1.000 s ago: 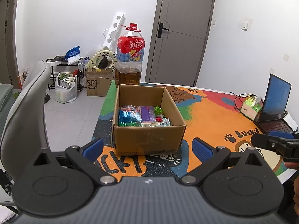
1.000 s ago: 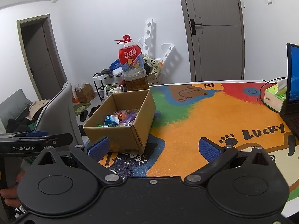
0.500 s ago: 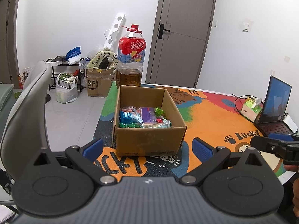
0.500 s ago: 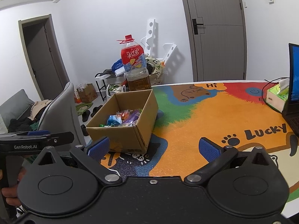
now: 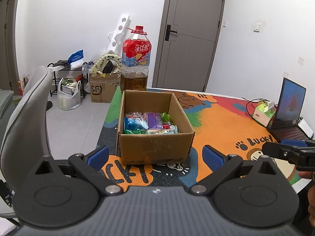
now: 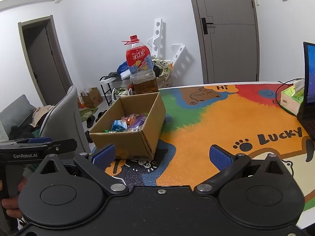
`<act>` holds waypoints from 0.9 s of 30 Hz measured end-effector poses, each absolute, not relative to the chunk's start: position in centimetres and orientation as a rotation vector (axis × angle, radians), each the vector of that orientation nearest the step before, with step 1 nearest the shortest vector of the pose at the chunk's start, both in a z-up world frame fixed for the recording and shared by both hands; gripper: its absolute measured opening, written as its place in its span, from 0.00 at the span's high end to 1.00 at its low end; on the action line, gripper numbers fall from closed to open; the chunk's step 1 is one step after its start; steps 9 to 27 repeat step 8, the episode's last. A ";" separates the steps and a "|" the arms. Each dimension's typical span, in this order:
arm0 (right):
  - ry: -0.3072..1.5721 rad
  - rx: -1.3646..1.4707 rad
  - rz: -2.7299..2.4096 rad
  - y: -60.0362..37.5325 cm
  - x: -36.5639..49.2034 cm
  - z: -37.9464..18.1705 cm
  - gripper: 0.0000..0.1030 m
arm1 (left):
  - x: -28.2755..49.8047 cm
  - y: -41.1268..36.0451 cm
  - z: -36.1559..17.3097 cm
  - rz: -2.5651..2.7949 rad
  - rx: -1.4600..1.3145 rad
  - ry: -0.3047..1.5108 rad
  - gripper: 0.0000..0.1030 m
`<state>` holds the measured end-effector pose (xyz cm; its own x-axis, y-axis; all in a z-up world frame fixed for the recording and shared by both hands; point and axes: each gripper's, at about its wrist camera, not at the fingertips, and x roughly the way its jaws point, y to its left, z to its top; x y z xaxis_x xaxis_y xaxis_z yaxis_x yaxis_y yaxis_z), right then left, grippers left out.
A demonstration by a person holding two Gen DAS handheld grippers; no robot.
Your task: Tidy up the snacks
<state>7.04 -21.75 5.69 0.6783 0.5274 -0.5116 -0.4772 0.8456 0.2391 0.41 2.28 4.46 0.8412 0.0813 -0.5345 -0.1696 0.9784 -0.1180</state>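
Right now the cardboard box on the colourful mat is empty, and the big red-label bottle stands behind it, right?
Not quite. The cardboard box is not empty: the left wrist view shows snack packets lying inside it. The rest holds: it sits on the colourful mat, with the big red-label bottle standing behind it.

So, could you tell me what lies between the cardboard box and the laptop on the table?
Only bare colourful mat between the cardboard box and the laptop, in the right wrist view; the tissue box sits beside the laptop.

Laptop (image 6: 309,90) cut off at right edge; box (image 5: 155,137) front wall hides lower snacks (image 5: 149,123).
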 end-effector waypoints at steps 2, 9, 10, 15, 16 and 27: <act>0.605 0.090 0.563 -21.7 7.1 5.6 0.00 | 0.4 2.2 4.5 0.130 -0.163 0.556 0.02; 0.604 0.091 0.562 -21.7 7.1 5.5 0.00 | 0.4 2.1 4.6 0.126 -0.160 0.554 0.02; 0.604 0.091 0.562 -21.7 7.1 5.5 0.00 | 0.4 2.1 4.6 0.126 -0.160 0.554 0.02; 0.604 0.091 0.562 -21.7 7.1 5.5 0.00 | 0.4 2.1 4.6 0.126 -0.160 0.554 0.02; 0.604 0.091 0.562 -21.7 7.1 5.5 0.00 | 0.4 2.1 4.6 0.126 -0.160 0.554 0.02; 0.604 0.091 0.562 -21.7 7.1 5.5 0.00 | 0.4 2.1 4.6 0.126 -0.160 0.554 0.02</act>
